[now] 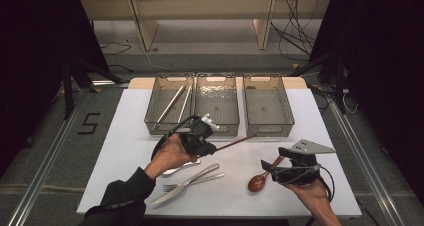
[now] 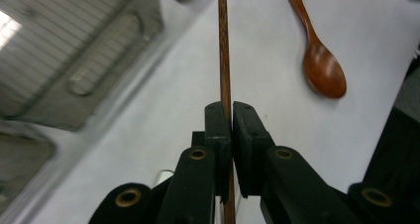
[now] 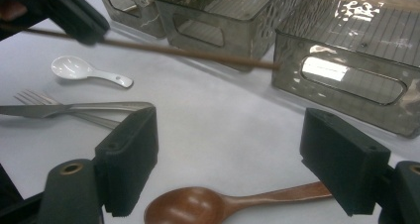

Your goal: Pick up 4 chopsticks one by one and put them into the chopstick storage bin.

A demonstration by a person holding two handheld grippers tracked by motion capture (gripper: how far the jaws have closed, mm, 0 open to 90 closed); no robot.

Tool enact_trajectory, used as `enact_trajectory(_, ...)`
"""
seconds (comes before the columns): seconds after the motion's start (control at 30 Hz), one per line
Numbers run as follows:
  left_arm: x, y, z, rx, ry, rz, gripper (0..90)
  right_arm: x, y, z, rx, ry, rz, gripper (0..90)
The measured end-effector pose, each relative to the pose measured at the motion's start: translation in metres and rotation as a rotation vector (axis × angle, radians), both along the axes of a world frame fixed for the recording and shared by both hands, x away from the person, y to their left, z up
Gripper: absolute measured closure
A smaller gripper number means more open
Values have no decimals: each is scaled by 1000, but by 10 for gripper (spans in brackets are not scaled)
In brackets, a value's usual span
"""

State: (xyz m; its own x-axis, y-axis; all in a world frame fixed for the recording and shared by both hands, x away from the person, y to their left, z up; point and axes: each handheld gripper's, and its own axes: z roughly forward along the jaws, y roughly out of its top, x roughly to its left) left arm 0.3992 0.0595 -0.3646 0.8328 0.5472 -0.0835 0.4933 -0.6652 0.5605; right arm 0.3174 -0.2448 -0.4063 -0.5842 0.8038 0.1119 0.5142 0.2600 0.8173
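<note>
Chopstick point(image 1: 235, 142), brown and thin, was clamped between the closed left gripper point(image 1: 214, 148) jaws, raised just before the middle bin point(image 1: 216, 127). Right gripper point(image 1: 263, 167) stood open around the wooden spoon point(image 1: 259, 182), nearer than that bin.

The left gripper point(image 1: 212, 147) is held up in the person's left hand point(image 1: 170, 155), its fingers point(image 2: 218, 130) squeezed tight together and pointing to the right. The right gripper point(image 1: 270, 166) sits low in the right hand point(image 1: 312, 192), its fingers point(image 3: 129, 152) spread wide apart.
</note>
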Motion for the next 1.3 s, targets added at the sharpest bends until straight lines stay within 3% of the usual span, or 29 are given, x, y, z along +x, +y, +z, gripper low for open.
enact_trajectory(0.23, 18, 37, 31, -31, -65, 97, 856, 0, 0, 0, -3, 4, 1, 238)
enact_trajectory(0.43, 45, 69, 44, -36, -88, 205, 855, 0, 0, 0, -4, 6, -2, 237)
enact_trajectory(0.8, 92, 115, 41, -55, -81, 389, 855, 1, -1, 0, 1, 2, -1, 238)
enact_trajectory(0.93, 103, 128, 39, -82, -77, 438, 855, 0, -1, 0, 2, 4, -2, 238)
enact_trajectory(1.3, 122, 146, 36, -102, -72, 527, 854, 0, -1, 0, 4, 4, -1, 237)
